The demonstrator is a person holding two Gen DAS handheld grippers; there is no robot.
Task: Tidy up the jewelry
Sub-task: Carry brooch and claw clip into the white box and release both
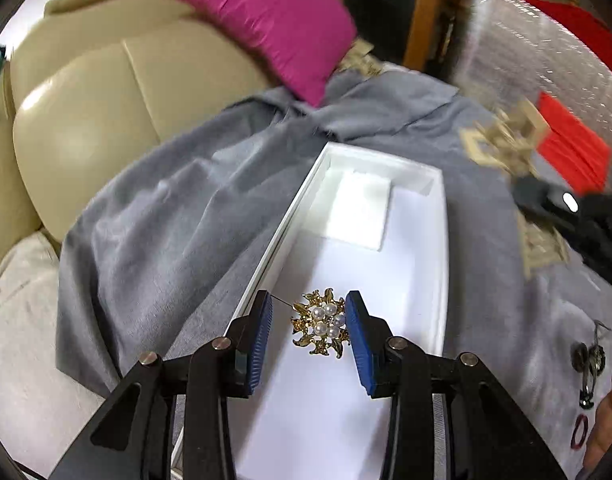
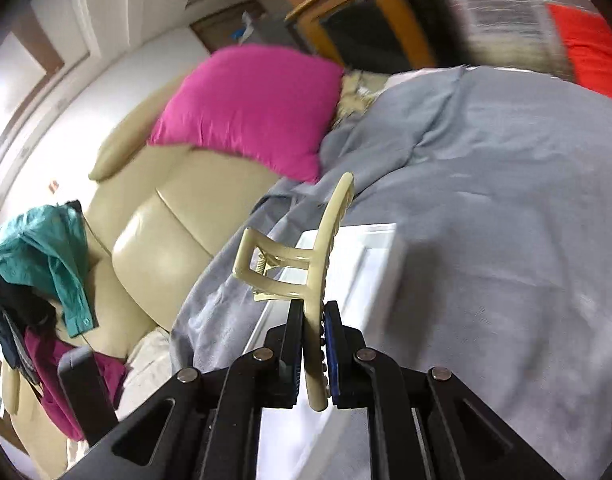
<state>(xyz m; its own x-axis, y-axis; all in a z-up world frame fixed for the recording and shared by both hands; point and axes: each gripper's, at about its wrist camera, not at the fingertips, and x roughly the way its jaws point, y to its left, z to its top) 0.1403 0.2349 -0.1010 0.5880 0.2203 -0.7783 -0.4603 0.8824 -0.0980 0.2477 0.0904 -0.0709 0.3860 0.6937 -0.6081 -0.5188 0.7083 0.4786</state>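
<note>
Gold-and-pearl brooch (image 1: 321,324) is clamped in the left gripper (image 1: 309,322) jaws above the near end of the white box (image 1: 442,240) on the grey blanket (image 1: 166,220). Right gripper (image 2: 313,332) jaws clench a cream hair claw (image 2: 306,264).

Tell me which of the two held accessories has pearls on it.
The gold brooch between the left gripper's pads: white pearls cluster at its centre. The cream hair claw clamped in the right gripper is plain plastic.
</note>
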